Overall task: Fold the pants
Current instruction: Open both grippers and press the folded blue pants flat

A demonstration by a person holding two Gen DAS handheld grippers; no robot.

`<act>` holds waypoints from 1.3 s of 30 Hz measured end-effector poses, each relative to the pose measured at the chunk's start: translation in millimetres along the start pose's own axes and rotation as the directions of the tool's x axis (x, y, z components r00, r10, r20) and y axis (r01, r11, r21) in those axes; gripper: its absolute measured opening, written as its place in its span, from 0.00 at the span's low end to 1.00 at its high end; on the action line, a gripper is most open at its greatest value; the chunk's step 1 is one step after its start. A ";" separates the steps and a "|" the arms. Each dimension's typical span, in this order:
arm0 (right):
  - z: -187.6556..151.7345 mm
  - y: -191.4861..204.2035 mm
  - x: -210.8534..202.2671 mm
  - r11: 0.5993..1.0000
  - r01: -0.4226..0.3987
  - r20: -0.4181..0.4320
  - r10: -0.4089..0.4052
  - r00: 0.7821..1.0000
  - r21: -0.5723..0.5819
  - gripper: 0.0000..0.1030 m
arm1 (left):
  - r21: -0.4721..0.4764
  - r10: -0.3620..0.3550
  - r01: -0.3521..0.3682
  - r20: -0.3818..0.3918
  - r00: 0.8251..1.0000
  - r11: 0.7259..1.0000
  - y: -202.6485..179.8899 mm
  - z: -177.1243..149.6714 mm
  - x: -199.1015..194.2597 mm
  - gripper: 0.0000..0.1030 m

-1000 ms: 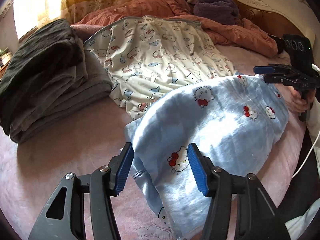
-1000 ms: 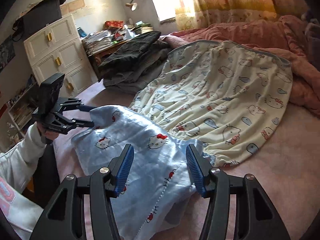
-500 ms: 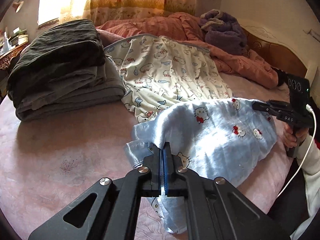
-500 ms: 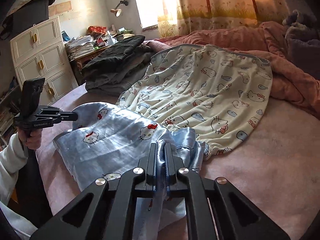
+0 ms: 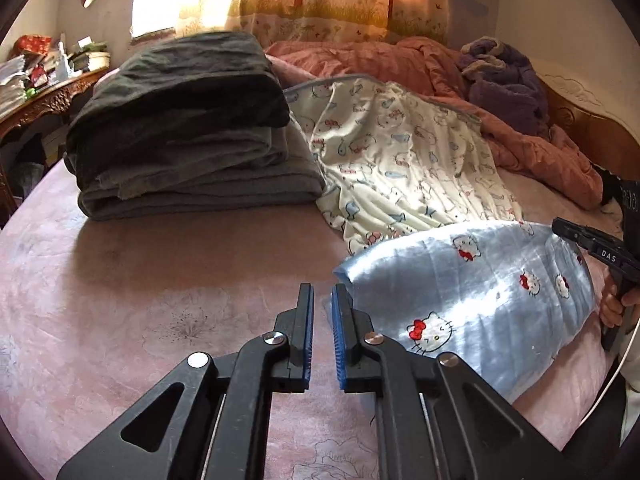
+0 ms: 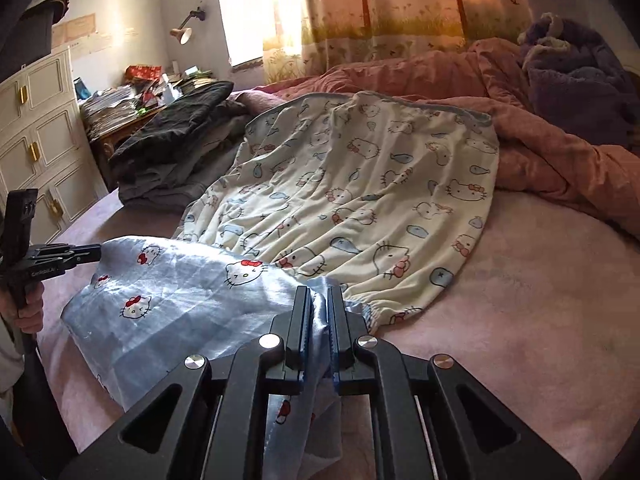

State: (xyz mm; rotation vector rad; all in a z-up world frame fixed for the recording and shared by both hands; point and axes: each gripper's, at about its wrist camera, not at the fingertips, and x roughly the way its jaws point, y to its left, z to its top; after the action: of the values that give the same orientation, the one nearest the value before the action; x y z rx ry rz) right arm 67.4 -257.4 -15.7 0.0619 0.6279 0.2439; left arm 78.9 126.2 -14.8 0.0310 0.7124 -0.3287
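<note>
The light blue satin pants (image 5: 472, 300) with cat prints lie bunched on the pink bed, also in the right wrist view (image 6: 180, 296). My left gripper (image 5: 322, 316) is slightly open and empty, just left of the pants' corner; it also shows in the right wrist view (image 6: 98, 250) at that edge. My right gripper (image 6: 318, 312) has its jaws a little apart with a fold of the blue fabric between them; it also shows in the left wrist view (image 5: 560, 226) at the pants' far end.
A cream cat-print garment (image 5: 400, 160) lies spread behind the pants. A stack of folded dark clothes (image 5: 180, 128) sits at the left. A rumpled salmon quilt (image 5: 540, 152) and purple blanket (image 5: 504, 76) lie at the back. White drawers (image 6: 36, 136) stand beside the bed.
My left gripper was shut on the pants' corner half a second ago; it has opened slightly and let go. The pants now lie lower and flatter. My right gripper's jaws have loosened a little around the fabric.
</note>
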 end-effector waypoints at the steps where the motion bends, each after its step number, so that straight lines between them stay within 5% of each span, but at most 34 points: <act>1: 0.3 0.4 -5.3 1.000 0.021 0.025 -0.021 0.999 0.005 0.06 | 0.005 0.012 -0.012 0.036 0.999 1.000 -4.8 0.7 -5.8 0.11; 7: 6.7 34.7 -34.8 0.997 0.072 0.167 -0.069 0.984 -0.015 0.06 | 0.003 0.062 -0.064 0.193 0.979 0.998 -59.1 8.1 -21.7 0.21; 9: 6.0 51.2 -33.7 0.998 0.057 0.154 -0.055 0.987 -0.007 0.06 | -0.008 0.085 -0.085 0.190 0.978 0.996 -78.5 8.9 -15.6 0.36; 12: 1.1 73.1 -22.1 0.999 0.016 0.121 -0.020 0.992 0.033 0.06 | -0.050 0.100 -0.094 0.136 0.986 0.994 -101.6 7.8 1.6 0.45; 15: -4.2 85.9 -4.4 0.992 -0.088 0.056 0.083 0.995 0.096 0.06 | -0.064 0.057 -0.051 0.087 0.995 0.997 -119.4 3.9 17.7 0.45; 19: -15.8 80.5 21.7 0.940 -0.266 -0.069 0.286 0.956 0.215 0.06 | -0.047 0.071 -0.069 0.051 0.996 0.997 -124.1 -8.7 27.1 0.45; 22: -28.5 74.3 35.8 0.964 -0.177 -0.125 0.204 0.971 0.199 0.06 | -0.079 0.107 -0.106 0.006 0.994 0.991 -110.0 -16.3 36.5 0.45; 26: -33.2 57.7 41.6 0.952 -0.165 -0.127 0.203 0.971 0.259 0.06 | -0.150 0.124 -0.128 -0.041 0.991 0.980 -84.3 -25.7 45.7 0.45; 39: -33.4 17.8 22.7 0.956 0.032 -0.095 -0.005 0.995 0.293 0.06 | -0.207 0.207 -0.207 -0.018 0.978 0.956 -60.8 -33.9 32.0 0.44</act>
State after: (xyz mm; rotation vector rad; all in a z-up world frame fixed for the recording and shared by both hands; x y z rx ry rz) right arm 61.7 -235.1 -53.5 0.3328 0.7545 0.1339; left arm 61.3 64.1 -56.2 -0.0932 0.7301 -0.0523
